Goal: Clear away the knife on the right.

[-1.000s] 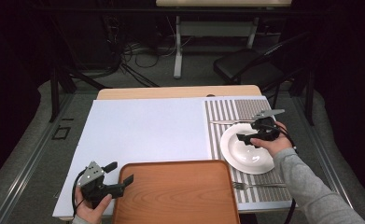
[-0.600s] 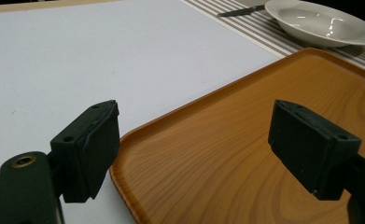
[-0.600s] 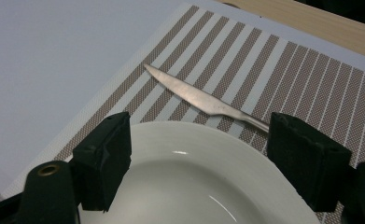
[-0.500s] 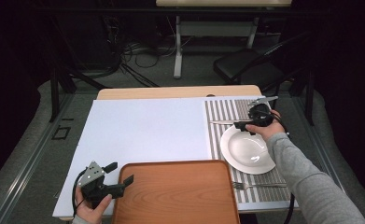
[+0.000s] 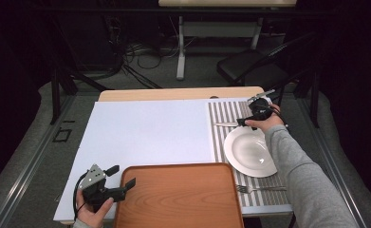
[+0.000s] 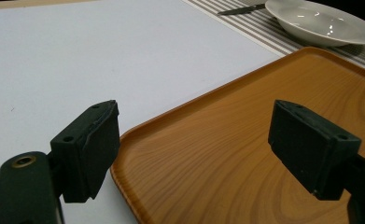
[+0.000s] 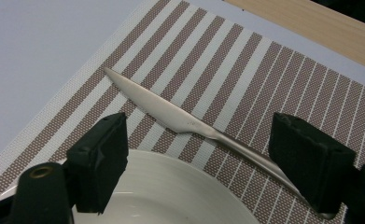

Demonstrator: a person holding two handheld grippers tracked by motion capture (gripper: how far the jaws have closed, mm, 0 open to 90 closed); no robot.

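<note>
Your right gripper (image 7: 196,163) hangs jaws apart, gripping nothing, over the one knife (image 7: 189,123), which lies on the striped placemat (image 5: 226,111) just beyond the one white plate (image 5: 249,152). Your left gripper (image 6: 194,147), also spread and empty, rests at the single wooden tray's (image 5: 178,194) near-left corner. One fork (image 5: 261,188) lies near the plate.

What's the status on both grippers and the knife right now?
Right gripper open, over the knife, not touching. Left gripper open at the tray edge, nothing held. Knife flat on the striped mat beside the plate.

Slim silver knife (image 7: 185,122), lying flat on striped placemat (image 7: 245,60), just beyond white plate (image 7: 171,191) rim
</note>
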